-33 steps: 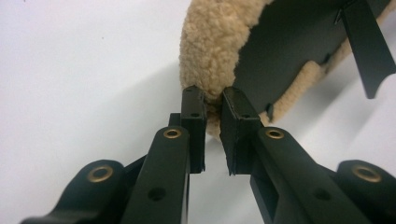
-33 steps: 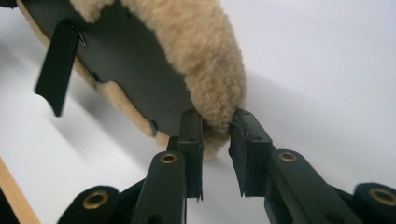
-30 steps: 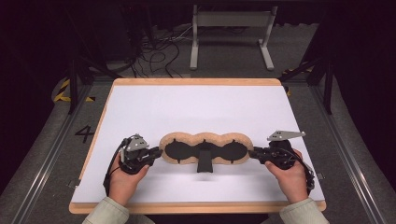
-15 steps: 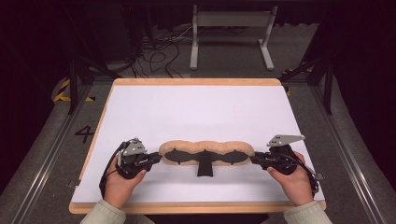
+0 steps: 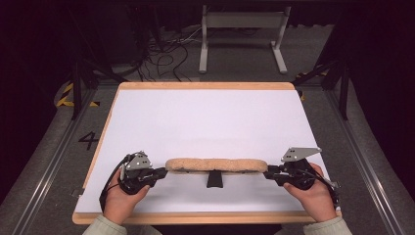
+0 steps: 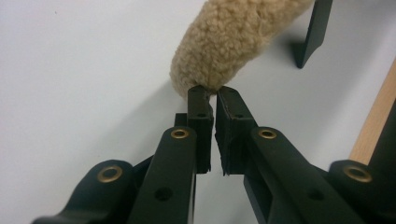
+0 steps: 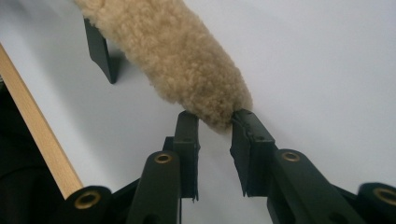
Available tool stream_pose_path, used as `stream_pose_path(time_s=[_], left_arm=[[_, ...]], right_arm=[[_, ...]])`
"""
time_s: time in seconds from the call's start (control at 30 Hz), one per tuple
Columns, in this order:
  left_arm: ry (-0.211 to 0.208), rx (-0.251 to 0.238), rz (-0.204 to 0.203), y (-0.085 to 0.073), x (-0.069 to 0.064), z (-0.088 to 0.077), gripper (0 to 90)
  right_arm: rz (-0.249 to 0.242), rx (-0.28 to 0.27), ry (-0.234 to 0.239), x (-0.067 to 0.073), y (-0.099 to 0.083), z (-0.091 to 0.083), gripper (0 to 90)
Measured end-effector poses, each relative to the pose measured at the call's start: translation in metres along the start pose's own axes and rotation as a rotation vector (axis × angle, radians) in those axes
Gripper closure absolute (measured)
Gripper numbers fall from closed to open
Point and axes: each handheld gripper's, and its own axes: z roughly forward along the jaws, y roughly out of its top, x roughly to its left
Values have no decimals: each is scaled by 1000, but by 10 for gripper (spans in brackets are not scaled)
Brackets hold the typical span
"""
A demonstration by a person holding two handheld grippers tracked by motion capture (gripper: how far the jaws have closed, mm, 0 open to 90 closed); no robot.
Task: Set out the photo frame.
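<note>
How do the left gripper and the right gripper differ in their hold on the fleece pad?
The left gripper pinches its end of the fleece pad with jaws almost together; the right gripper keeps a wider gap around the other end. The right carries a grey plate lying flatter and wider than the left's. Both hold the pad by its tips, lifted edge-on.

On the one white table (image 5: 205,117) I count two hands (image 5: 120,200), each holding one of two black grippers (image 5: 160,172), one tan fleecy piece (image 5: 215,164) stretched between them, and one black strap (image 5: 214,179) hanging below it.
</note>
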Motion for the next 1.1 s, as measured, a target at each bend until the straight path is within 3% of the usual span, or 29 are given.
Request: stream_pose_path(time_s=[0.27, 0.57, 0.8, 0.97, 1.1], left_arm=[[-11, 19, 38, 0, -7, -4, 897], [-24, 26, 65, 4, -13, -8, 899], [-9, 136, 135, 9, -25, 0, 900], [-18, 158, 148, 11, -25, 6, 900], [-34, 163, 135, 13, -20, 15, 900]], right_arm=[[-37, -9, 8, 1, 2, -7, 732], [-42, -19, 6, -5, 1, -18, 846], [-33, -27, -26, -10, 0, -21, 900], [-22, -23, -37, -13, -2, -18, 900], [-20, -24, -48, -15, -3, -17, 900]])
